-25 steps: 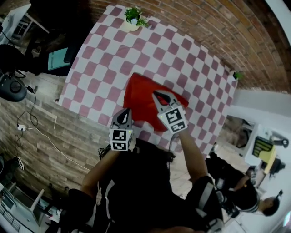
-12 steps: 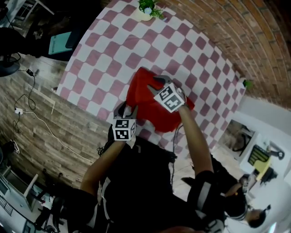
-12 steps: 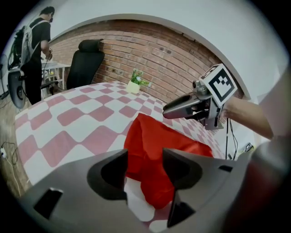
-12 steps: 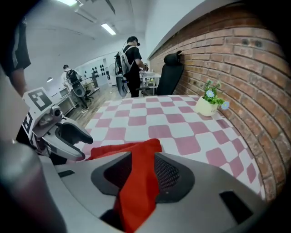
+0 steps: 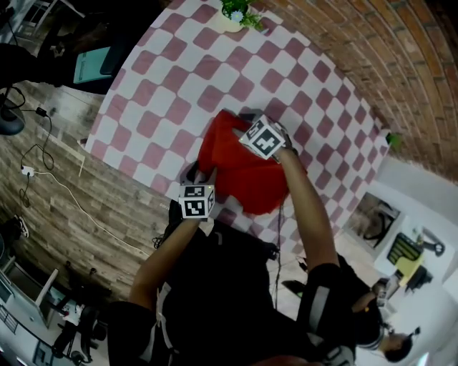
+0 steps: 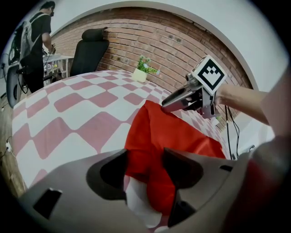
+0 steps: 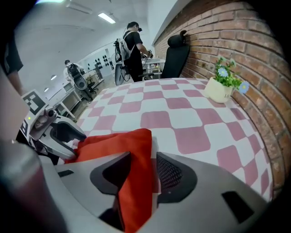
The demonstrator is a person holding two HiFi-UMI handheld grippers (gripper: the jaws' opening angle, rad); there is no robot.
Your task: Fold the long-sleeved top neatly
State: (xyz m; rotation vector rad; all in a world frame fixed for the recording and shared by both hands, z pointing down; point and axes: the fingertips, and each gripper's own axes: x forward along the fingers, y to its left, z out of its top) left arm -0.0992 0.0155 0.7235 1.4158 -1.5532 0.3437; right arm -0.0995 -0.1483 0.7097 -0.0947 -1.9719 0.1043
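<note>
Fingers [image 6: 184,166] of two grippers [image 6: 145,170] [image 7: 141,175] opened around one top [image 5: 247,175].

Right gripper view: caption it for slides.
Right gripper, jaws just opening, straddles the red top on the checked table.

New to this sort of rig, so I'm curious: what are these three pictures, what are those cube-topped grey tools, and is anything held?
A person carries a pair of two-jaw tools. One picture looks down from a camera on their head; the others come from cameras riding on each tool. On the checked table are a red top and a small potted plant. The left gripper and right gripper have just been opening; red cloth lies between each pair of jaws, ungripped.
</note>
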